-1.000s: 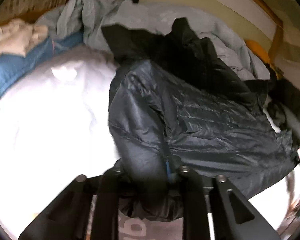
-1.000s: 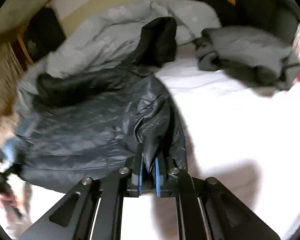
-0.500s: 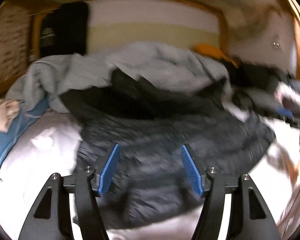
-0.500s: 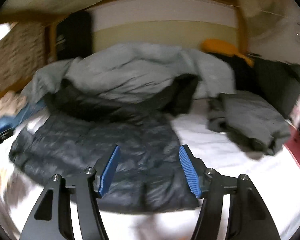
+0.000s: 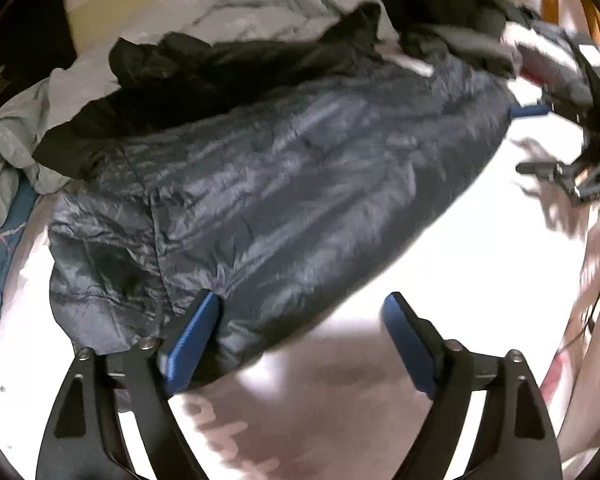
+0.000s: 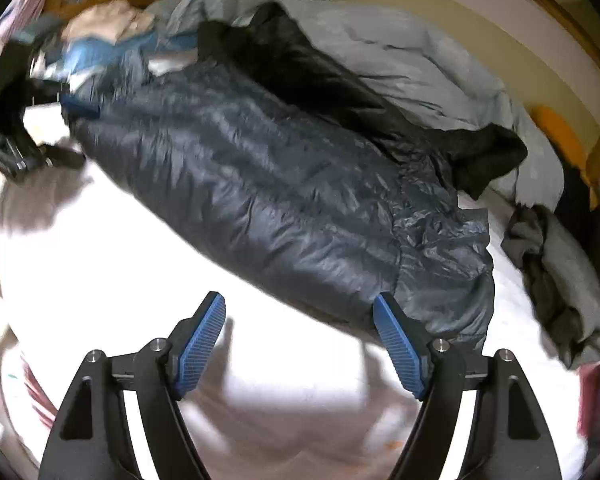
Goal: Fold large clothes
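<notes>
A dark navy quilted puffer jacket (image 5: 284,184) lies spread across the white bed sheet (image 5: 460,260), its black collar end toward the headboard. It also shows in the right wrist view (image 6: 284,184). My left gripper (image 5: 300,332) is open and empty, its left pad at the jacket's near hem. My right gripper (image 6: 300,336) is open and empty, its right pad by the jacket's lower corner. The right gripper also appears at the far right of the left wrist view (image 5: 568,140).
A grey duvet (image 6: 400,52) is bunched behind the jacket. A folded grey garment (image 6: 560,272) lies at the right. Blue and beige clothes (image 6: 100,36) sit at the far left. An orange pillow (image 6: 556,136) rests by the wooden headboard.
Both grippers were shut on the jacket a second ago. They have let go and opened, and the jacket now lies flat on the sheet. Both have since tilted down toward its near edge.
</notes>
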{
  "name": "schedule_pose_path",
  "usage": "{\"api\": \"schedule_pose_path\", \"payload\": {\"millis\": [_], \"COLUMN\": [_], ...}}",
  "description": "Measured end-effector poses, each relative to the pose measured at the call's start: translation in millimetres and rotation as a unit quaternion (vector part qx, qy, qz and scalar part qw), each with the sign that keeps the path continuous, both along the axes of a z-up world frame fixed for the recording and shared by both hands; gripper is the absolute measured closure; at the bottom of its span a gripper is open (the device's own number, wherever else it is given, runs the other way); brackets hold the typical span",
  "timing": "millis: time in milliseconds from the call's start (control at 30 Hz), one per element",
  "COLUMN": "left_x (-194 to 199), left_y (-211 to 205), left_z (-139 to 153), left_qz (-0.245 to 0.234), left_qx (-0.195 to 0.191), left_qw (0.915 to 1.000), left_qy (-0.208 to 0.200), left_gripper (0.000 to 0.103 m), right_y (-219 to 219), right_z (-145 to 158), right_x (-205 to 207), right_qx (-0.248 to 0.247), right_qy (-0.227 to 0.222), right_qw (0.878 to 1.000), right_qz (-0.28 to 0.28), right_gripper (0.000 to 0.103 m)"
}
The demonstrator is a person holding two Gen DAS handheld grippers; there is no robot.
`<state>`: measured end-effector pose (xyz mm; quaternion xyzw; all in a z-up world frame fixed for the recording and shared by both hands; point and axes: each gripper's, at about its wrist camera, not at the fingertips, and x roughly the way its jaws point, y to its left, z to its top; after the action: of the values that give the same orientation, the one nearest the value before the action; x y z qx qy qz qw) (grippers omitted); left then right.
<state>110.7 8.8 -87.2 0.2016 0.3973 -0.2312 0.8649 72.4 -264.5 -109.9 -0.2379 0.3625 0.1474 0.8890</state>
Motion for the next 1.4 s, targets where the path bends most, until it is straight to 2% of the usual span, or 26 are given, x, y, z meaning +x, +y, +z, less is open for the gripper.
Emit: {"api": "schedule_pose_path", "payload": {"millis": [100, 167, 233, 300, 333, 400, 433, 467, 500, 567, 600, 667, 800, 867, 933, 967, 1133, 1200, 1267, 1400], "left_x": [6, 13, 22, 31, 34, 38, 38, 35, 30, 16, 7, -13, -51, -53, -43, -33, 29, 62, 94, 142], "left_y": [1, 7, 18, 35, 45, 56, 55, 53, 50, 46, 46, 54, 74, 76, 78, 78, 70, 69, 71, 75], "left_z": [-8, -11, -10, -7, -5, -3, -2, 0, 4, 20, 30, 53, 71, 72, 73, 74, 83, 81, 77, 51], "left_qz": [0.038, 0.07, 0.111, 0.15, 0.165, 0.176, 0.175, 0.17, 0.163, 0.165, 0.163, 0.159, 0.16, 0.159, 0.16, 0.16, 0.168, 0.177, 0.192, 0.212], "left_qx": [0.04, 0.048, 0.041, 0.015, -0.006, -0.043, -0.049, -0.057, -0.07, -0.077, -0.08, -0.103, -0.123, -0.116, -0.112, -0.111, -0.087, -0.083, -0.085, -0.084], "left_qw": [0.9984, 0.9961, 0.9925, 0.9883, 0.9862, 0.9835, 0.9833, 0.9839, 0.9841, 0.9832, 0.9828, 0.9812, 0.9794, 0.9803, 0.9805, 0.9803, 0.9812, 0.9797, 0.9765, 0.9714], "left_qy": [-0.014, -0.022, -0.032, -0.025, -0.018, -0.005, -0.004, -0.004, -0.002, -0.018, -0.03, -0.038, -0.01, 0.01, 0.026, 0.031, 0.037, 0.045, 0.05, 0.065], "left_gripper": [0.014, 0.014, 0.014, 0.016, 0.02, 0.031, 0.046, 0.07, 0.08, 0.09, 0.09, 0.091, 0.087, 0.085, 0.082, 0.077, 0.064, 0.06, 0.051, 0.048], "right_y": [3, 2, -5, -18, -26, -40, -47, -51, -51, -46, -44, -43, -56, -62, -61, -60, -60, -62, -63, -61], "right_z": [-10, -14, -15, -11, -8, -2, 0, 3, 5, 16, 23, 43, 72, 78, 83, 85, 98, 103, 100, 76], "right_x": [6, 17, 26, 38, 44, 50, 53, 53, 50, 37, 28, 5, -25, -26, -20, -13, 45, 80, 114, 166], "right_qx": [-0.042, -0.069, -0.08, -0.066, -0.049, -0.001, 0.033, 0.054, 0.067, 0.069, 0.073, 0.093, 0.149, 0.172, 0.168, 0.159, 0.159, 0.162, 0.166, 0.168], "right_qy": [-0.013, -0.027, -0.038, -0.039, -0.036, -0.019, -0.003, 0.003, 0.006, -0.005, -0.008, -0.008, 0.022, 0.046, 0.057, 0.059, 0.07, 0.072, 0.079, 0.076], "right_qw": [0.999, 0.996, 0.992, 0.99, 0.99, 0.99, 0.99, 0.989, 0.989, 0.991, 0.991, 0.992, 0.988, 0.984, 0.984, 0.985, 0.984, 0.982, 0.98, 0.977], "right_qz": [-0.023, -0.055, -0.086, -0.116, -0.131, -0.139, -0.138, -0.136, -0.129, -0.115, -0.108, -0.079, -0.022, -0.005, -0.002, -0.007, -0.045, -0.064, -0.081, -0.11], "right_gripper": [0.025, 0.025, 0.026, 0.026, 0.028, 0.052, 0.059, 0.075, 0.085, 0.09, 0.092, 0.092, 0.092, 0.091, 0.09, 0.09, 0.087, 0.081, 0.078, 0.075]}}
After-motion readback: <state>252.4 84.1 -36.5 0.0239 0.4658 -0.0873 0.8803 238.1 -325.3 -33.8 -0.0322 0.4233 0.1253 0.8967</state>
